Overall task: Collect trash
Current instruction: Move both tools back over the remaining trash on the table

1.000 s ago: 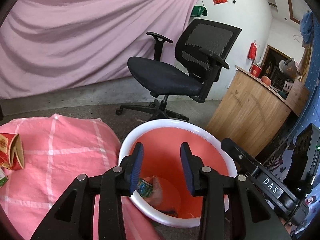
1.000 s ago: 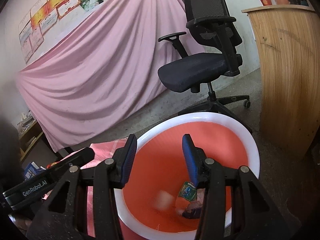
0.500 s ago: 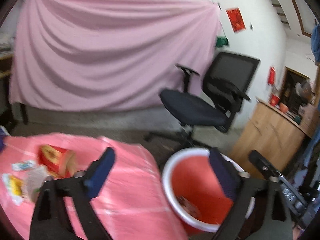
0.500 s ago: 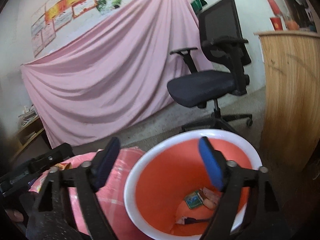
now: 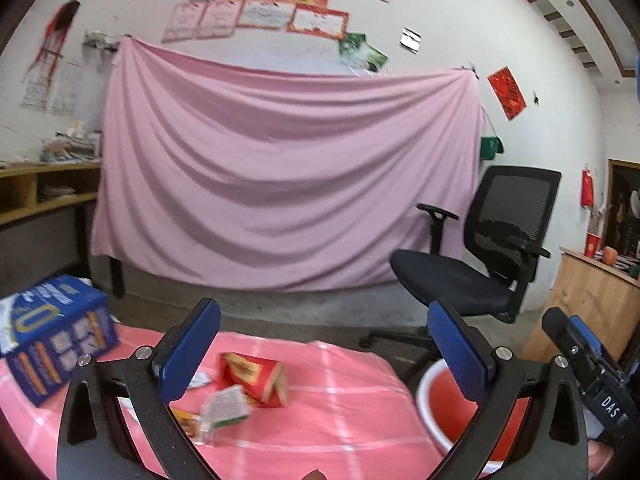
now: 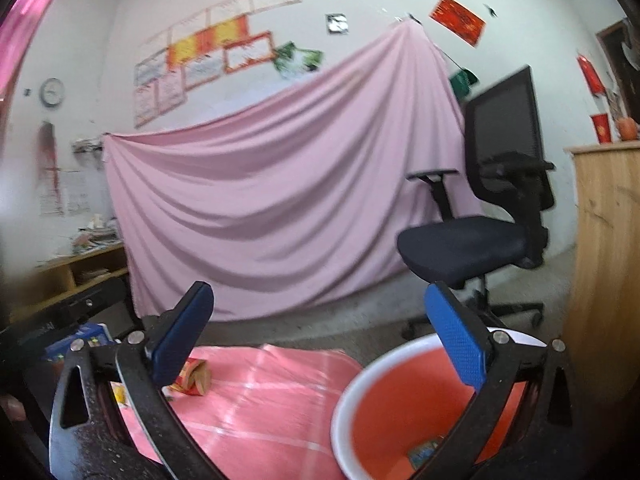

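Both grippers, left and right, hover with fingers spread and empty after just opening. A red carton and wrappers lie on the pink cloth beside the bin; light, crushable, the carton looks best pinched across its flat sides.

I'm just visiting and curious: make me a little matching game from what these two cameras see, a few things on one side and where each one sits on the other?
Things:
1. red crumpled carton
2. blue cardboard box
3. black mesh office chair
4. orange bucket with white rim

Places:
A. on the floor, beside the pink checked cloth
B. in front of the hanging pink sheet
C. far left edge of the cloth
D. middle of the cloth, among small wrappers

Pairs: 1-D, 2-C, 3-B, 4-A
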Motion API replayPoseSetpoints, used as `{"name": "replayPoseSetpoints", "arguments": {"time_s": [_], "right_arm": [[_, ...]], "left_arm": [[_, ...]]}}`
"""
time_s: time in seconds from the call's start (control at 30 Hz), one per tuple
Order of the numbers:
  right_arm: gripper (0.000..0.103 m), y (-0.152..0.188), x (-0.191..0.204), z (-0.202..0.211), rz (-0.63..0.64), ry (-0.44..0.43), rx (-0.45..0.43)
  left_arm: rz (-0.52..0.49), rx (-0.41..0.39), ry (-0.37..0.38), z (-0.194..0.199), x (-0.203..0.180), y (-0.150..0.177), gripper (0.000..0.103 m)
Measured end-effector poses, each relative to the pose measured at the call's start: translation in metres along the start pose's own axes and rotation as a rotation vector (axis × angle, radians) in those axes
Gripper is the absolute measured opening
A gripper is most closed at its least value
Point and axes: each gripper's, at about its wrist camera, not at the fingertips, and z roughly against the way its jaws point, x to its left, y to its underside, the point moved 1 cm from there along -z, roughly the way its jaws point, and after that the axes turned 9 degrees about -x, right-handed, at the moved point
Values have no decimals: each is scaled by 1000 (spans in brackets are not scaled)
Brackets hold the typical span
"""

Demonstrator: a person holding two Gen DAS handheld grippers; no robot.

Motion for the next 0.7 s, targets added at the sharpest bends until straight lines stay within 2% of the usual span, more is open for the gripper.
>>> {"name": "replayPoseSetpoints", "arguments": {"time_s": [0.2, 0.33, 0.5, 0.7], "right_arm": [[103, 4, 38, -3, 8, -69, -39], [103, 10, 58, -9, 28, -100, -49], [103, 24, 80, -18, 65, -142, -16], [103, 47, 101, -32, 125, -176, 63]], "left_arm": [[-38, -90, -114, 36, 36, 1, 102], [-86, -119, -159, 52, 58, 5, 102], [-124, -97, -188, 61, 87, 18, 102], [-131, -11, -202, 54, 123, 36, 102]]}}
